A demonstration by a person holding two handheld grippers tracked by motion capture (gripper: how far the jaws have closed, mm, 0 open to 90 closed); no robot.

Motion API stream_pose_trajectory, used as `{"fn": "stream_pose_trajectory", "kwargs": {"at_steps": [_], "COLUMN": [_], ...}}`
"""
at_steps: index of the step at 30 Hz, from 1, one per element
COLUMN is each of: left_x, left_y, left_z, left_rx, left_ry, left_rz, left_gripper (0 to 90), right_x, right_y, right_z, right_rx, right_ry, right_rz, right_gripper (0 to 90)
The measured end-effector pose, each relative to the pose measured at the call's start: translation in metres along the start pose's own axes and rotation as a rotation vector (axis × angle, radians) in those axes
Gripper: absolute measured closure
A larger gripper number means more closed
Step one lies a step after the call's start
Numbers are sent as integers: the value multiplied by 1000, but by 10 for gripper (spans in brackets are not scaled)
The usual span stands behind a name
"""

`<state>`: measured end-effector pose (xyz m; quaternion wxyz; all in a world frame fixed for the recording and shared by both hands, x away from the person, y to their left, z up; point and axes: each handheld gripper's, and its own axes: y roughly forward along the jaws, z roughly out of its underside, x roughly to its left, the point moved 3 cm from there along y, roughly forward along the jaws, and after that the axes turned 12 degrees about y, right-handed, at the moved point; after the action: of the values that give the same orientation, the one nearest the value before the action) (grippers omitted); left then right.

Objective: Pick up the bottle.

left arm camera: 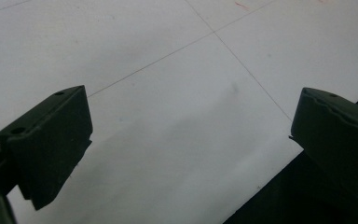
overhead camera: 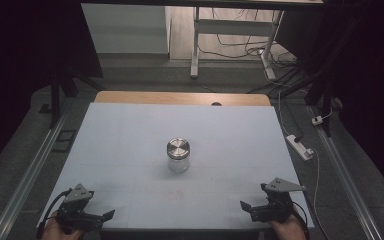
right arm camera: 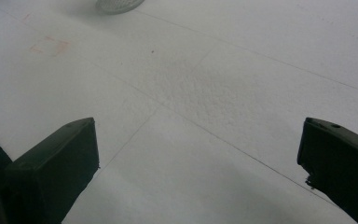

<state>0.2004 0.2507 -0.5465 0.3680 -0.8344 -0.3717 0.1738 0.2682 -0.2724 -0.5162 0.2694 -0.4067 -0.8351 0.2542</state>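
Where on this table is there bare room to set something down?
Almost everywhere: the jar stands alone mid-table. Free patches lie left and right of it out to the side edges, behind it to the wooden strip, and in front, between the left gripper and right gripper. Nowhere is crowded.

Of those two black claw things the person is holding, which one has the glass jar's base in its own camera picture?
The right gripper: the jar peeks in at the top edge of its view. The left gripper looks at bare table.
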Motion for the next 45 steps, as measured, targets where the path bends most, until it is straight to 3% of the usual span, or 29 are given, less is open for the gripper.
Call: {"fn": "stream_pose_trajectory", "kwargs": {"at_steps": [6,11,23,31,45], "left_x": [3,4,-2,0,-2], "left_y": [-1,-1,-1,-2,5], "left_z": [1,1,-3,-7,-21], "left_rx": [-13,-9,-14,-49,-55], "left_ry": [-33,-35,40,43,85], "left_rz": [16,17,19,26,34], "left_gripper": [0,0,0,0,0], "right_x": [0,1,3,3,3], "right_y": [0,0,1,1,2], "right_z": [0,0,1,1,1], "right_rx": [0,-1,10,14,18], "right_ry": [0,-4,-22,-28,-34], "right_rz": [0,-3,-8,-9,-12], "right_gripper": [0,0,0,0,0]}}
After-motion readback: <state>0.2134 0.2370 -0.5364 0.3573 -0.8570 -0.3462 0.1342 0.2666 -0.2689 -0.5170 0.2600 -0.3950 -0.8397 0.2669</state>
